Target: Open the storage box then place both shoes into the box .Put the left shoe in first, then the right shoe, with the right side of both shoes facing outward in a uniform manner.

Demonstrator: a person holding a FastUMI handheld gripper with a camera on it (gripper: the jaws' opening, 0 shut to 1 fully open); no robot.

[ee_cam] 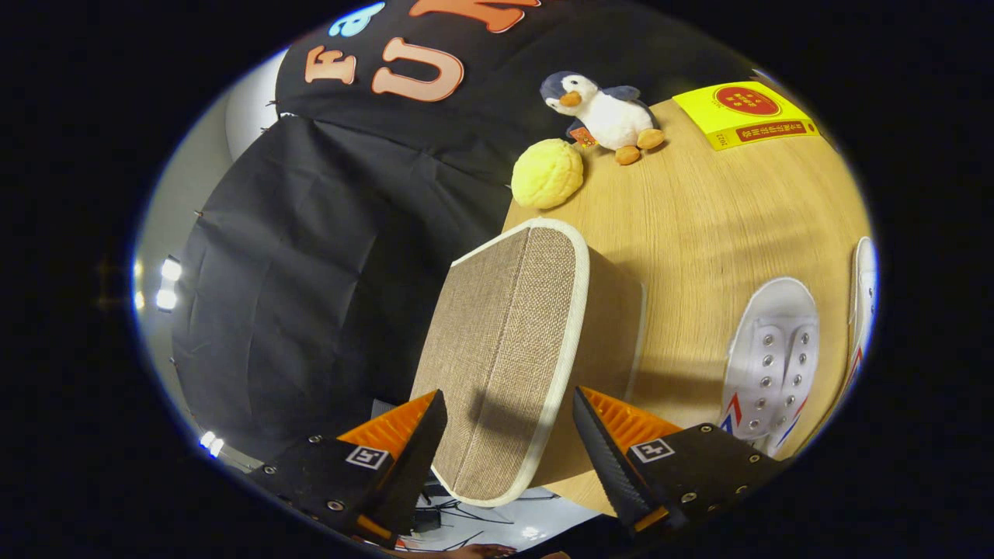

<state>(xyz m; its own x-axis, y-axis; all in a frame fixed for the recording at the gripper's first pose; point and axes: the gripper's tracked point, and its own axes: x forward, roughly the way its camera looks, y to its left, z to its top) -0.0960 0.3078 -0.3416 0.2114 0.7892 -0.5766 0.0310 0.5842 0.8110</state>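
Note:
The storage box (pixel 617 326) is brown linen and stands at the edge of the wooden table (pixel 699 225). Its lid (pixel 505 326), linen with white trim, lies shut on top. My view is rolled sideways. My gripper (pixel 509 394) is open, and the lid's near end sits in the wide gap between the fingers. One finger hangs over the lid's face; the other is by the box's side, under the rim. Neither presses on it. A white canvas shoe (pixel 769 361) with red and blue stripes lies on the table beside the box. The second white shoe (pixel 863 307) lies just past it.
A plush penguin (pixel 609 112), a yellow bumpy ball (pixel 547 172) and a yellow book (pixel 744 114) rest on the table beyond the box. Black cloth hangs on the far side of the box. Bright lamps (pixel 167 283) shine beyond the cloth.

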